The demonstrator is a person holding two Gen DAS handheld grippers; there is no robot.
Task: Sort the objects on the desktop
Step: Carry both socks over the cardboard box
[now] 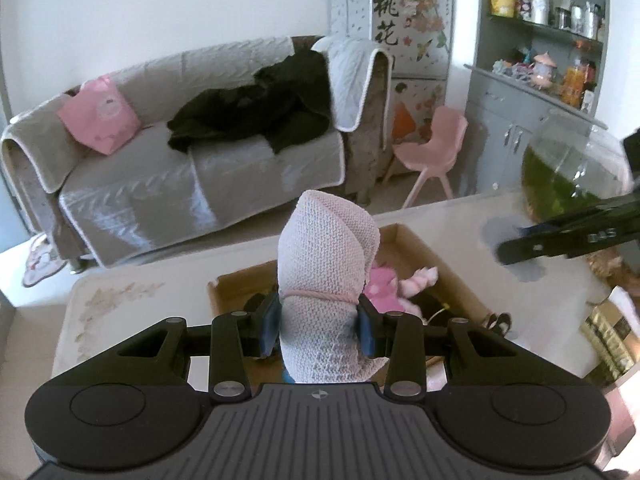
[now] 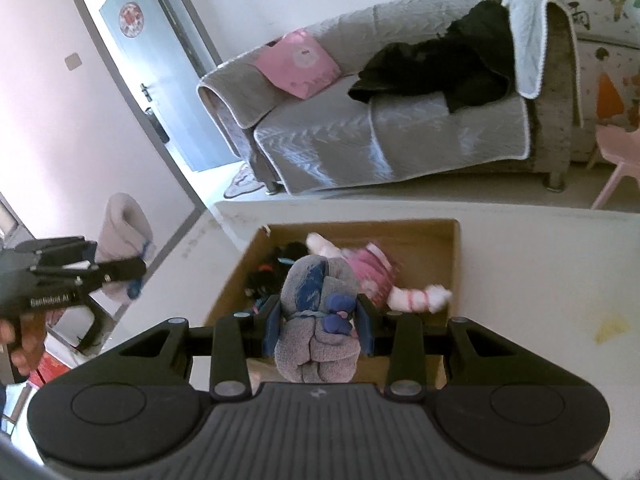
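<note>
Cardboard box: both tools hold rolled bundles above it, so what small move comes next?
Probably lower the left tool, shut on the pink knitted bundle, toward the open cardboard box before releasing; the pink plush doll already lies inside.

Layout: box on table, sofa behind

A cardboard box [image 2: 448, 248] is set on the table [image 2: 520, 264]; a plush doll [image 2: 376, 276] is laid inside it; two rolled bundles [image 1: 324, 272] [image 2: 316, 312] are held above the box; the sofa [image 1: 160, 168] is placed behind the table; a fishbowl [image 1: 572, 168] is stood on the table, right of the box.
</note>
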